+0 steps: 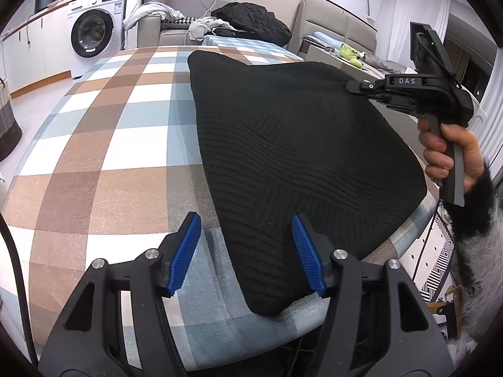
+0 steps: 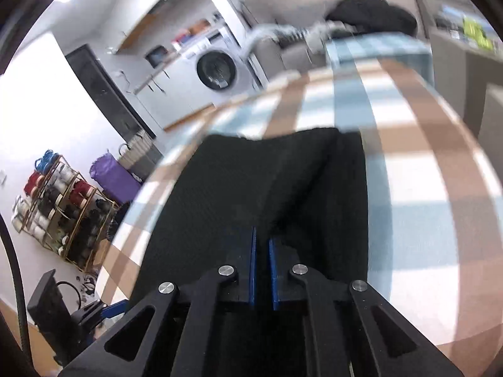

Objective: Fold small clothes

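Note:
A black ribbed knit garment (image 1: 298,144) lies on the checked tablecloth (image 1: 110,144). Its far right corner is pulled up into a peak. My right gripper (image 1: 350,86), held by a hand, is shut on that corner. In the right wrist view its blue pads (image 2: 253,260) stand almost together at the right gripper (image 2: 262,235), with the black garment (image 2: 235,188) pinched between them and stretching away over the table. My left gripper (image 1: 245,220) is open above the garment's near corner, one finger on each side of the left edge, touching nothing.
The table's right edge (image 1: 418,220) runs close under the held corner. A washing machine (image 1: 94,31) and a sofa with a dark pile of clothes (image 1: 251,22) stand beyond the table. A woven basket (image 1: 6,119) is on the floor at left and a wire shelf rack (image 2: 63,213) stands by the wall.

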Tool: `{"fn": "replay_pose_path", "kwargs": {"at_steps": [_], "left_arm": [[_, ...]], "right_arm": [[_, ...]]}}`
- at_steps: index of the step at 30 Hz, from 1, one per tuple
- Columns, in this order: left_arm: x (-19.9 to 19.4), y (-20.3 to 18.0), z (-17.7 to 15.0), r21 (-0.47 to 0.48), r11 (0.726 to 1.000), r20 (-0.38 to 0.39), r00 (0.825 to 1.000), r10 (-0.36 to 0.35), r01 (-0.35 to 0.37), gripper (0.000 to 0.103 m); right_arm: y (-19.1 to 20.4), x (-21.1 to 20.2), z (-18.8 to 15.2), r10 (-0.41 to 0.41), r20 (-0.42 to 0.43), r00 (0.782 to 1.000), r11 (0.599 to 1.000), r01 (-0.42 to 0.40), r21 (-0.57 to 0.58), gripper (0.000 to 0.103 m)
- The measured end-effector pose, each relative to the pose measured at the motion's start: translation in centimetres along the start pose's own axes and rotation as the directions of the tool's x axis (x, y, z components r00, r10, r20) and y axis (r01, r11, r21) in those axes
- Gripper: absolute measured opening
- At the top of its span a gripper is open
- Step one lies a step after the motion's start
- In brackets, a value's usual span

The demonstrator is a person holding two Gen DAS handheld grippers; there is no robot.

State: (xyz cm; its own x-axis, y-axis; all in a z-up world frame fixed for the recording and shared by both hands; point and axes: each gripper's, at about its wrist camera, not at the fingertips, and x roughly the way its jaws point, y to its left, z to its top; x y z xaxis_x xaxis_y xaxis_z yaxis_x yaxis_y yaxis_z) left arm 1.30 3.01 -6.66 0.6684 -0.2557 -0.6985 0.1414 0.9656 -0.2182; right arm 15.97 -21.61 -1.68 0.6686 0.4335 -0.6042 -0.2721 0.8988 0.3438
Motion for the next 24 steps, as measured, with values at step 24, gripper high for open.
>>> {"fn": "replay_pose_path", "kwargs": {"at_steps": [24], "left_arm": [[0.0,0.1,-0.1,0.011,1.0,0.002,1.0,0.022,-0.022,0.058]], "right_arm": [[2.3,-7.1,-9.3,0.048,0.022,0.999,0.996,-0.046,-0.081,0.01]]}}
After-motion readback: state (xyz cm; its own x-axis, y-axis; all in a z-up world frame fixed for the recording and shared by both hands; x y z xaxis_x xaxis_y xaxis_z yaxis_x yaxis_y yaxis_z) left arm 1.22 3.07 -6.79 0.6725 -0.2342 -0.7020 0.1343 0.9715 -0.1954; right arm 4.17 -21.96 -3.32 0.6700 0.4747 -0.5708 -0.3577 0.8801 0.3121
